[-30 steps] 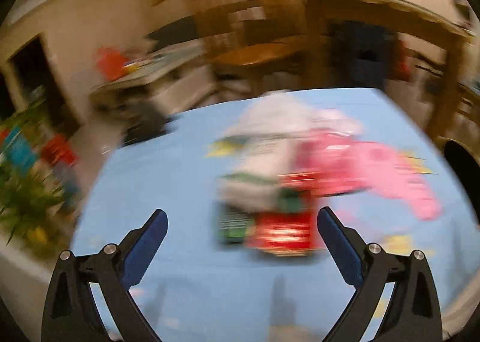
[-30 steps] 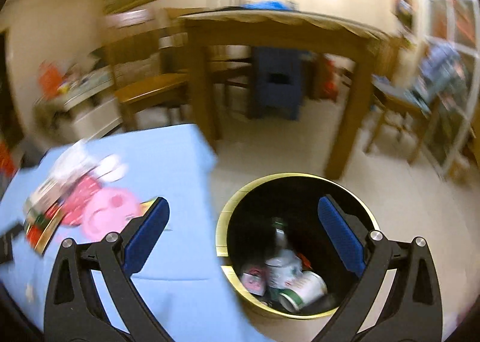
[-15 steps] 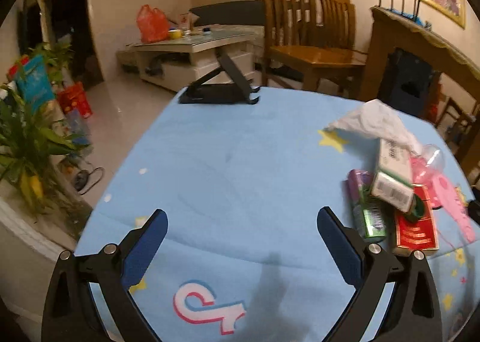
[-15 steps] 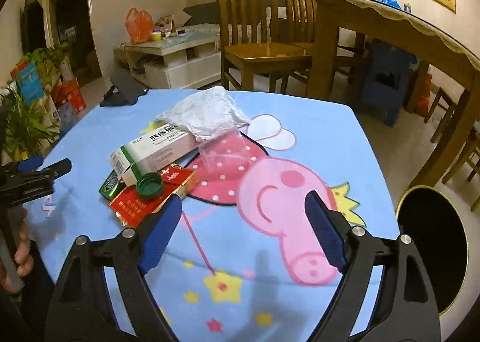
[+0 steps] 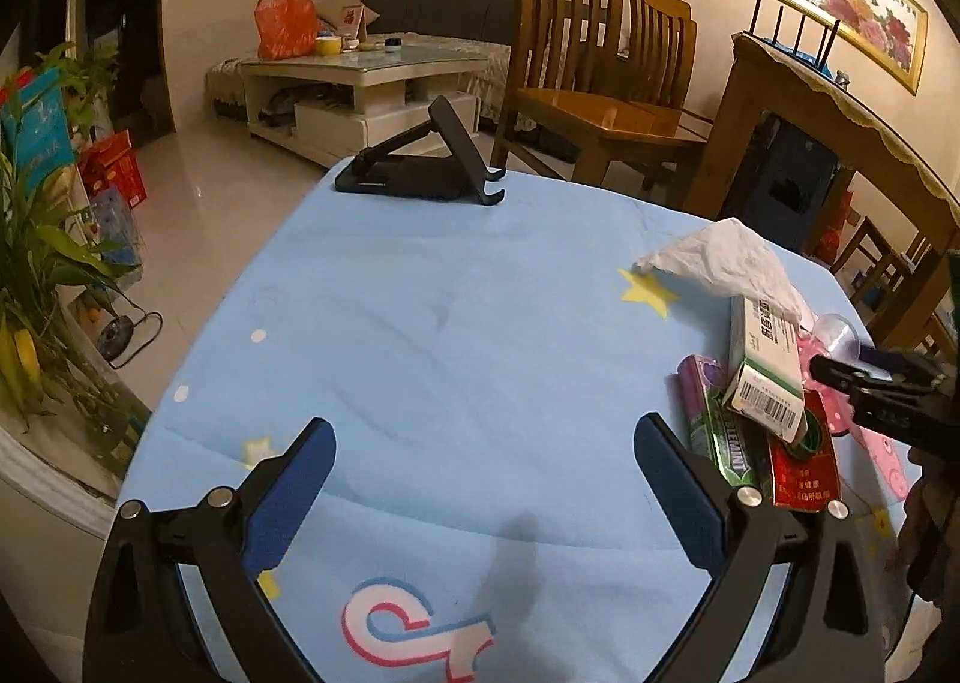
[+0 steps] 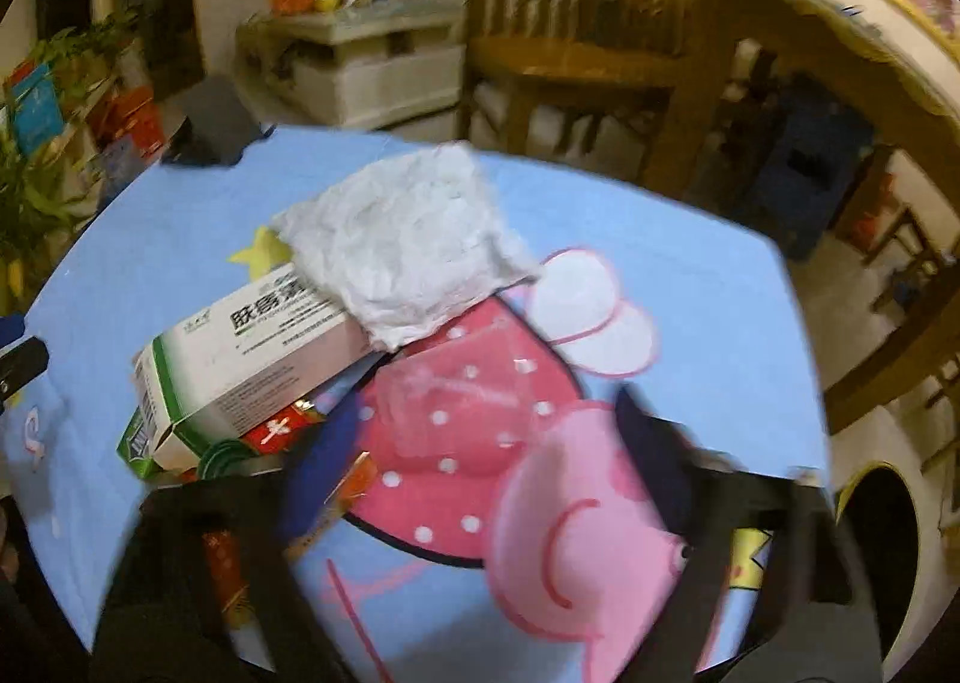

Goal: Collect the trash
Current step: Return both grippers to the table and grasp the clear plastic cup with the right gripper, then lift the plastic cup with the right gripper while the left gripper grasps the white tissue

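Observation:
A trash pile lies on the blue cloth: a crumpled white tissue (image 6: 402, 245) (image 5: 720, 260), a white and green carton (image 6: 246, 359) (image 5: 765, 371), a green gum pack (image 5: 723, 443), a red packet (image 5: 801, 467), a green bottle cap (image 6: 225, 452) and a clear plastic cup (image 6: 456, 401). My right gripper (image 6: 480, 437) is open, blurred, just in front of the clear cup; it also shows in the left wrist view (image 5: 870, 383). My left gripper (image 5: 483, 449) is open and empty over bare cloth left of the pile.
A black phone stand (image 5: 420, 167) sits at the table's far edge. A black bin with a gold rim (image 6: 882, 551) stands on the floor at the right. Wooden chairs (image 5: 600, 77), a dining table and a white coffee table (image 5: 366, 95) stand beyond.
My right gripper swung from over the bin to the table and has closed in on the pile. My left gripper moved left, away from the pile, and now holds steady.

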`<control>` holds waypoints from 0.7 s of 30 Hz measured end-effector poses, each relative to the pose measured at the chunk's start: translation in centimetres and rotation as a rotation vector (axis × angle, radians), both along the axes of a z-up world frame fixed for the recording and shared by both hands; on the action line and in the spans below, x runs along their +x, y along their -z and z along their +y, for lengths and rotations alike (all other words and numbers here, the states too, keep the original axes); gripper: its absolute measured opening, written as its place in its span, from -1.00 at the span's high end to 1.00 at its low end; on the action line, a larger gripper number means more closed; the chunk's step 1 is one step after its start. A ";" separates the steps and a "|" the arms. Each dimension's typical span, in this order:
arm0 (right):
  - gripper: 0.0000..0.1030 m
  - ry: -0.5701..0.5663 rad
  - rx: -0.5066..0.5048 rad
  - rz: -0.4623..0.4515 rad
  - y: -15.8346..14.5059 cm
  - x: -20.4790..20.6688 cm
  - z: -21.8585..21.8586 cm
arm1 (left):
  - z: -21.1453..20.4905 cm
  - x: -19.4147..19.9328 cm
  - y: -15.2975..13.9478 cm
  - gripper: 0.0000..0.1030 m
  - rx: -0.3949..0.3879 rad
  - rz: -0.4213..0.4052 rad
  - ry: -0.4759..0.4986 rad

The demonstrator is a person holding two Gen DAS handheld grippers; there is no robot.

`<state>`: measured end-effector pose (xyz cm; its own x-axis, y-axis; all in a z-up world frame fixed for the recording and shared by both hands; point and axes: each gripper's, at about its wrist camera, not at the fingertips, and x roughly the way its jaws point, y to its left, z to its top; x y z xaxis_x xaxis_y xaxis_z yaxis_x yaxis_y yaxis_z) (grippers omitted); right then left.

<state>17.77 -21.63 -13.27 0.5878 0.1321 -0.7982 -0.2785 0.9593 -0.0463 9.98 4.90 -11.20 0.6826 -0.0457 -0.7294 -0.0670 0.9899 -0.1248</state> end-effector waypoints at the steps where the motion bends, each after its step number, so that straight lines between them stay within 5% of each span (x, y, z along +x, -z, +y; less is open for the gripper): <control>1: 0.04 -0.013 -0.017 -0.003 0.2 -0.2 0.2 | 0.1 0.1 0.1 -0.87 -0.009 0.004 0.001; 4: 0.05 -0.022 0.005 -0.013 -0.1 -1.9 -0.4 | 0.2 0.5 0.4 -0.87 -0.029 0.021 0.001; 8: 0.04 0.070 0.156 -0.042 -1.8 -5.8 -4.7 | 0.3 0.8 0.2 -0.87 -0.069 0.019 0.009; 11: 0.04 0.147 0.348 -0.062 -3.0 -8.5 -9.4 | -0.5 2.9 -0.5 -0.86 -0.154 0.034 0.097; 15: 0.04 0.234 0.543 -0.065 -3.3 -9.7 -14.5 | -4.3 9.1 -2.2 -0.86 -0.153 0.050 0.284; 21: 0.04 0.248 0.578 -0.043 -3.1 -9.9 -16.3 | -11.3 18.5 -1.4 -0.81 -0.148 0.158 0.493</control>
<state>7.82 -37.95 -10.16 0.6861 0.3911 -0.6135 -0.0544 0.8684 0.4928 28.46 -6.41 -9.83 0.4365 -0.4429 -0.7831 0.3722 0.8814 -0.2910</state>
